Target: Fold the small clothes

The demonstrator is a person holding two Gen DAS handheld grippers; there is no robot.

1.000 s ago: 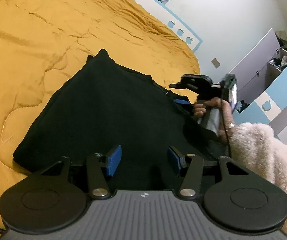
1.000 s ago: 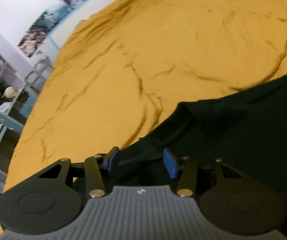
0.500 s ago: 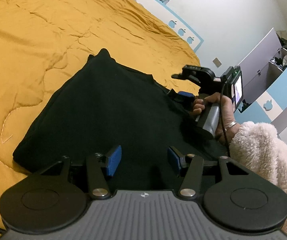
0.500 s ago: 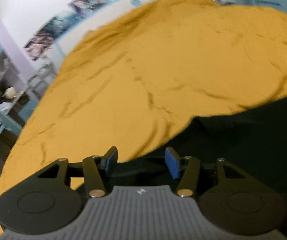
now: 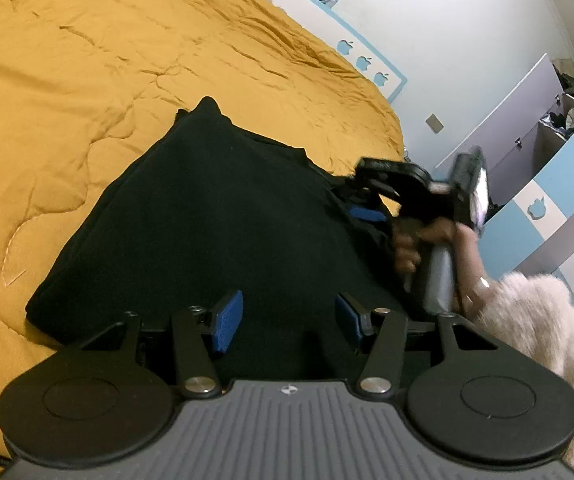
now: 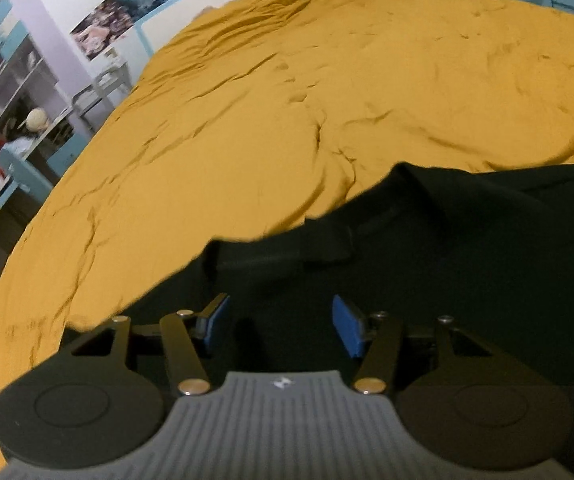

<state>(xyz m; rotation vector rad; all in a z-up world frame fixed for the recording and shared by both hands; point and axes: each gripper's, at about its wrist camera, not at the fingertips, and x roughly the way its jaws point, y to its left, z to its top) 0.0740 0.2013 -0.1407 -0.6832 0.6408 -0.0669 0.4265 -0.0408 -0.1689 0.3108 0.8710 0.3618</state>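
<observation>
A black garment [image 5: 215,216] lies folded flat on the yellow quilt [image 5: 87,72]. My left gripper [image 5: 287,316] is open and empty, hovering over the garment's near edge. My right gripper [image 5: 367,208] shows in the left wrist view at the garment's right edge, held by a hand in a fluffy sleeve [image 5: 535,320]. In the right wrist view the right gripper [image 6: 279,320] is open over the black garment [image 6: 447,248], whose folded edge and a flap lie ahead of it; nothing is between its blue pads [image 6: 345,326].
The yellow quilt [image 6: 287,100] covers the whole bed. A white wall with a blue strip [image 5: 367,60] and blue-and-lilac cupboards [image 5: 527,200] stand beyond the right side. Shelves and a desk [image 6: 15,128] stand off the bed's far left edge.
The right gripper has swung and moved over the garment's edge, so more black cloth lies under it now. The left gripper has stayed still and open.
</observation>
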